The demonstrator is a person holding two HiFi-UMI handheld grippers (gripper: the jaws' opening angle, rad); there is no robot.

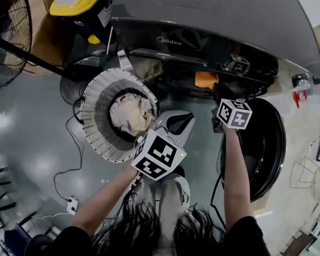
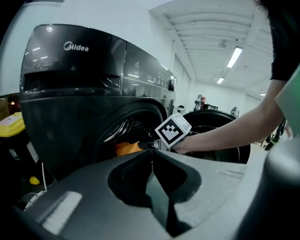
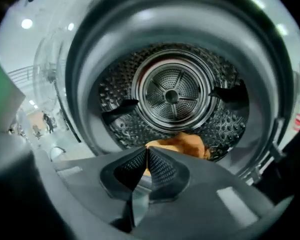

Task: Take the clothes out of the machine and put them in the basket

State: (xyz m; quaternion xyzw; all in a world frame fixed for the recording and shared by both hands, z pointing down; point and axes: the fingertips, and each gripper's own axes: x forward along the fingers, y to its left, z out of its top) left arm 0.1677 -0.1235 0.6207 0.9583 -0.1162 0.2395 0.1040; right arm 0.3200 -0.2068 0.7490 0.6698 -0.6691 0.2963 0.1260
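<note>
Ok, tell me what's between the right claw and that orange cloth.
Nothing visible: the orange cloth lies low in the perforated steel drum just beyond the right claw, and the dark round door is swung open.

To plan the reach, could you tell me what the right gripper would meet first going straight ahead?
Probably the orange garment in the drum, just beyond the right gripper, though depth is unclear.

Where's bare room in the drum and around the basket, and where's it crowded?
Free: the perforated steel drum is bare above and behind the orange garment lying at its front. The glossy grey floor is open left of the white ribbed laundry basket. Crowded: cream clothes fill the basket's middle; the right gripper, fingers together, sits at the drum mouth.
</note>
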